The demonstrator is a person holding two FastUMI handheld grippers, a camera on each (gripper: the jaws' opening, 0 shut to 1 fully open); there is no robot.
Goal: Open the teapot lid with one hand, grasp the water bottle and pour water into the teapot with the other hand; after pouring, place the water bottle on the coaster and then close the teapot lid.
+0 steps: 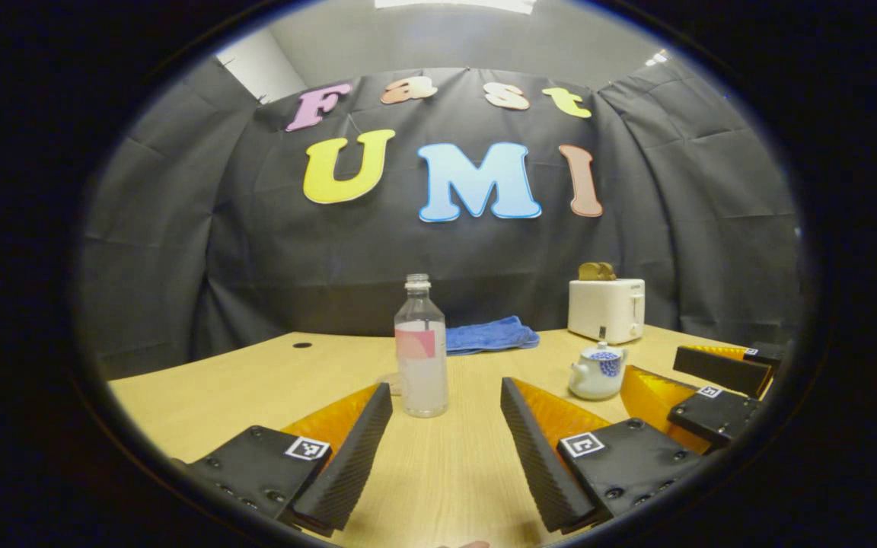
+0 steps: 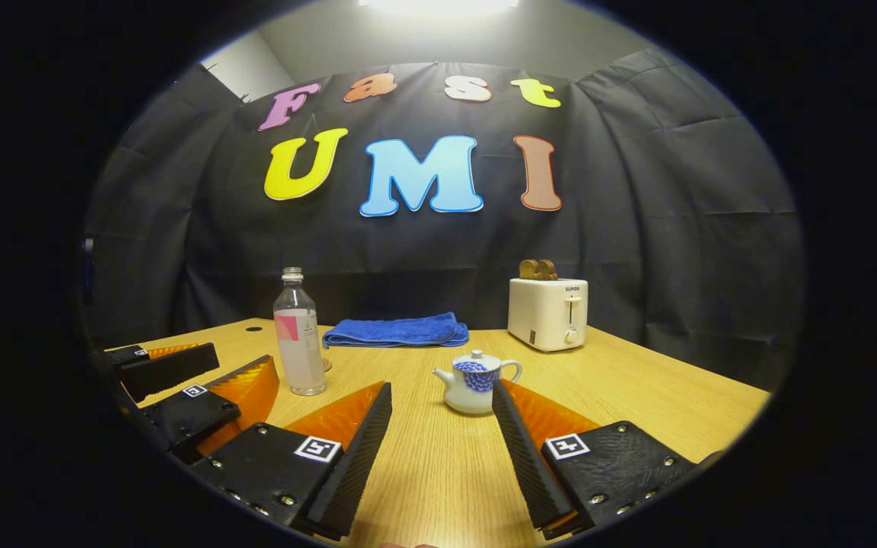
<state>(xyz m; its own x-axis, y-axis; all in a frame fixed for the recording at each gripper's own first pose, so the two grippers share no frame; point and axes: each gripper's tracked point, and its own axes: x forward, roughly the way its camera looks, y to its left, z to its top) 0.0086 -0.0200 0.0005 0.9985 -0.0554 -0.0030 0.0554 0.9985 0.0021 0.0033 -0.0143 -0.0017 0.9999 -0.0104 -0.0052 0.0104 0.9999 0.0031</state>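
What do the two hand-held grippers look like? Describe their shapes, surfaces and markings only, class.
Each gripper, left and right, has two long wedge-shaped fingers with finely ribbed inner faces. Each finger sits on a flat block fastened with small screws, and each block carries a small square black-and-white marker tag. No cables or sleeves can be seen.

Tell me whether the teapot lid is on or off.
On. The lid sits on the teapot, its knob upright, with both grippers' jaws open and clear of it.

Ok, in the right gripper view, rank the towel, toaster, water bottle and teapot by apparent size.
1. Blue towel, widest.
2. Toaster and water bottle: look alike in area, unranked.
3. Teapot, smallest, though nearest the camera.
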